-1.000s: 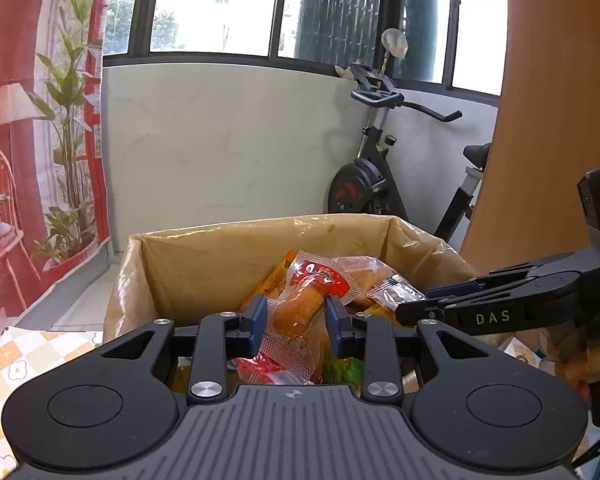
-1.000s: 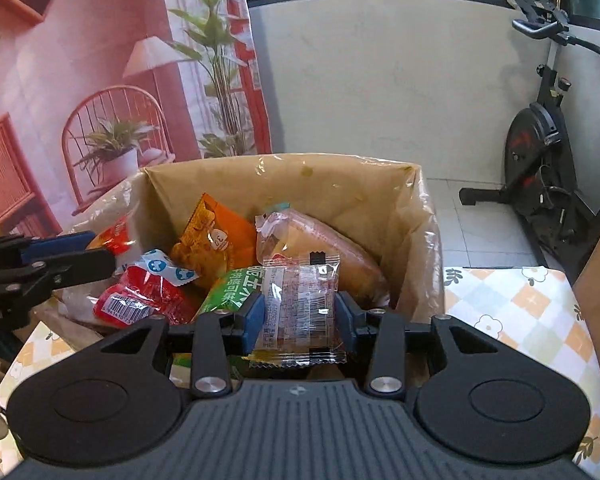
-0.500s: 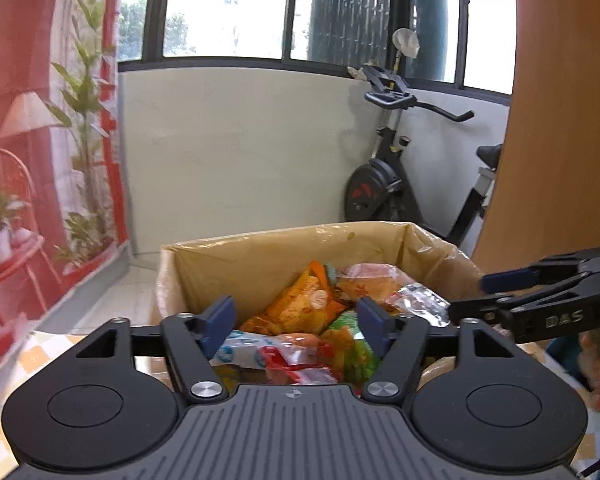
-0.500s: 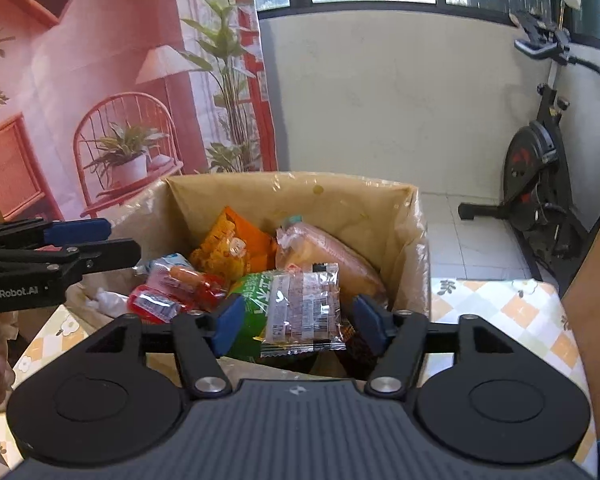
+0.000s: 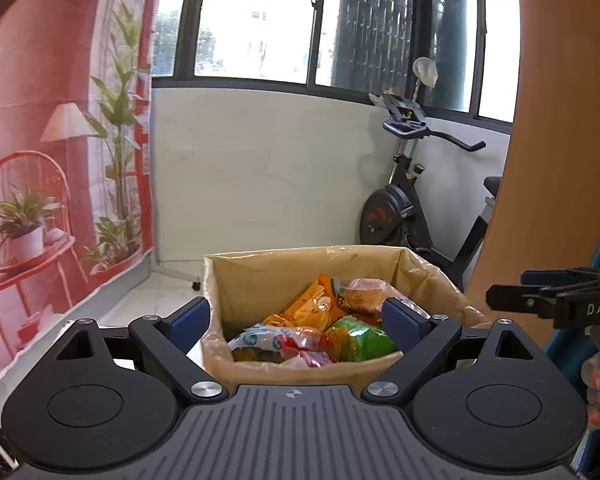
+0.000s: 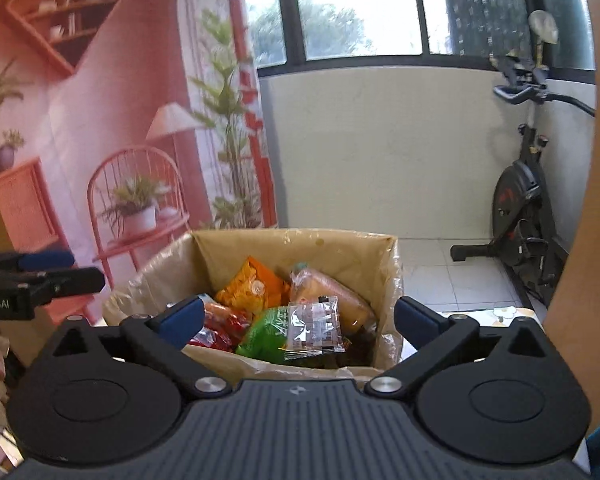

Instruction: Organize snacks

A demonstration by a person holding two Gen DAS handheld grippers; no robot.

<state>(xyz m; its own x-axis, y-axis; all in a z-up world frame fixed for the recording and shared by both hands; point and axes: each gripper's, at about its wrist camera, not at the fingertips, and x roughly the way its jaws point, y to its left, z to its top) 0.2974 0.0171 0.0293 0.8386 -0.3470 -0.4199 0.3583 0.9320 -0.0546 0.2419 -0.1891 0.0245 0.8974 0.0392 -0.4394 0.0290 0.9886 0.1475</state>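
In the left wrist view, the left claw (image 5: pixel 296 322) stands wide apart with nothing between its blue pads, its jaws having just been opening. Beyond it sits the cardboard box (image 5: pixel 260 276), lined with plastic, holding an orange packet (image 5: pixel 308 306) and a green packet (image 5: pixel 364 344).

In the right wrist view, the right claw (image 6: pixel 300 320) is likewise spread and empty, having just been opening. A clear wrapped snack (image 6: pixel 314 332) lies on top inside the box.

"DAS" marks the right gripper (image 5: pixel 512 294); "Robot.AI" the left gripper (image 6: pixel 76 270).
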